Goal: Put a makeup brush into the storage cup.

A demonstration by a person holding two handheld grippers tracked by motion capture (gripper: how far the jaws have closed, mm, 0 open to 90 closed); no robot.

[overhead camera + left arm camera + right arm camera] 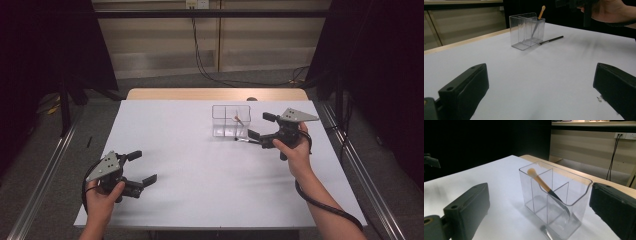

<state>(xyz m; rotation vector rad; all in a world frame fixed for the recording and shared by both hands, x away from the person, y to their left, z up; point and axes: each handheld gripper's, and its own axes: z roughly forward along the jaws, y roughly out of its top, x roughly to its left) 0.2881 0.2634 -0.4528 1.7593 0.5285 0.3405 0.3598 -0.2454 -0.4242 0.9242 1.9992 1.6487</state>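
A clear plastic organiser (225, 121) with several compartments stands on the white table (200, 165), right of centre at the back. A brush with a tan handle (239, 120) leans in its right compartment, tan end up (541, 183). A thin black pen (246, 141) lies flat on the table by the organiser's front right corner (551, 40). My right gripper (259, 126) hovers just right of the organiser, jaws open and empty, facing the box (554, 200). My left gripper (144, 167) rests near the front left of the table, open with nothing between its jaws (540, 100).
A wooden strip (215, 94) runs along the table's back edge. Metal rails (360, 170) flank the table on both sides. Cables (200, 60) hang down the back wall. The right hand and its gripper (599, 8) show above the table's far side in the left gripper view.
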